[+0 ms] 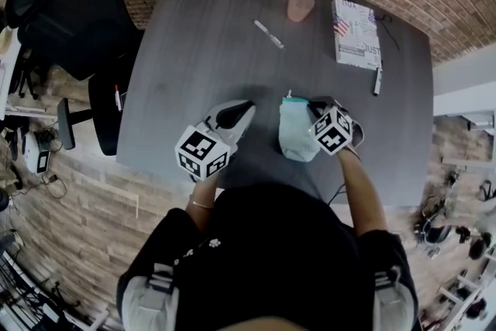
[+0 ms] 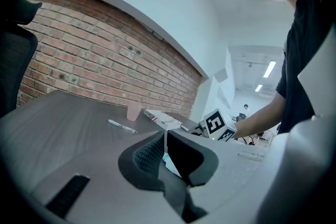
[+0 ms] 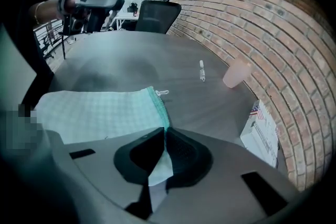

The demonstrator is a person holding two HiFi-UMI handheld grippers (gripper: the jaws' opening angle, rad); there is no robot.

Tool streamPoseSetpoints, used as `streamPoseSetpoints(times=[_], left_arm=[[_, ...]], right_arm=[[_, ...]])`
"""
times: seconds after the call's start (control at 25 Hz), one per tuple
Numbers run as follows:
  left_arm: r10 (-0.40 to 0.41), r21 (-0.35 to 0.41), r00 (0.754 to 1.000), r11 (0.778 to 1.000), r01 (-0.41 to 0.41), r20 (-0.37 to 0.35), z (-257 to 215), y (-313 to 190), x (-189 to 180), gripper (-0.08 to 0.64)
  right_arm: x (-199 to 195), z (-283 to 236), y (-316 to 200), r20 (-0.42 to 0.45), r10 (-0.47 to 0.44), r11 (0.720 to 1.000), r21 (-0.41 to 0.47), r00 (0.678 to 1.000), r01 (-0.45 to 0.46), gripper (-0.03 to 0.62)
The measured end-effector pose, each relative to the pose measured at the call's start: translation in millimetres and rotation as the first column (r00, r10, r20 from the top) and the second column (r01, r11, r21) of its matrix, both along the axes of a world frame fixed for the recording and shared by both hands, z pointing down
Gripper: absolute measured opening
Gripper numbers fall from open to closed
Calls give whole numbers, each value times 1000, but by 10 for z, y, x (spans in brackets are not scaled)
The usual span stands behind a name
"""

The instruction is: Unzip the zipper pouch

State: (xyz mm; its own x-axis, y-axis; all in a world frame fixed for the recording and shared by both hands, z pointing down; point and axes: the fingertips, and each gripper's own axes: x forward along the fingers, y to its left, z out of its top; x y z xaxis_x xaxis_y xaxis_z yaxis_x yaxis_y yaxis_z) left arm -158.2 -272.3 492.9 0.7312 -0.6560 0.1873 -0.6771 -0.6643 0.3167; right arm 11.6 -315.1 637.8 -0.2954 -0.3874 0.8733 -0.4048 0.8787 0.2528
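Right gripper view: right gripper [image 3: 164, 132] is clamped on a corner of the pale mint checked fabric pouch [image 3: 100, 113], flat on the dark grey surface [image 3: 131, 60]. Grip to be kept firm; left gripper [image 2: 165, 138], shut & empty, is needed at the white zip pull [image 3: 161, 93].

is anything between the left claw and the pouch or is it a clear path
Nothing visible. The left claw, shut and empty, sits left of the pouch with only bare table between them. The right claw is clamped on the pouch's corner. The pen and cup lie farther back.
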Motion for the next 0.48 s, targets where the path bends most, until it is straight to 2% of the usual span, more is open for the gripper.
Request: streamPoseSetpoints(times=[0.24, 0.48], left_arm=[[13, 12, 1000, 1000, -13, 9, -21, 34, 5, 5], [52, 23, 998, 998, -52, 26, -31, 96, 111, 5]], right_arm=[[-62, -382, 74, 74, 16, 994, 110, 997, -24, 15], [-169, -873, 226, 158, -6, 973, 231, 987, -31, 16]])
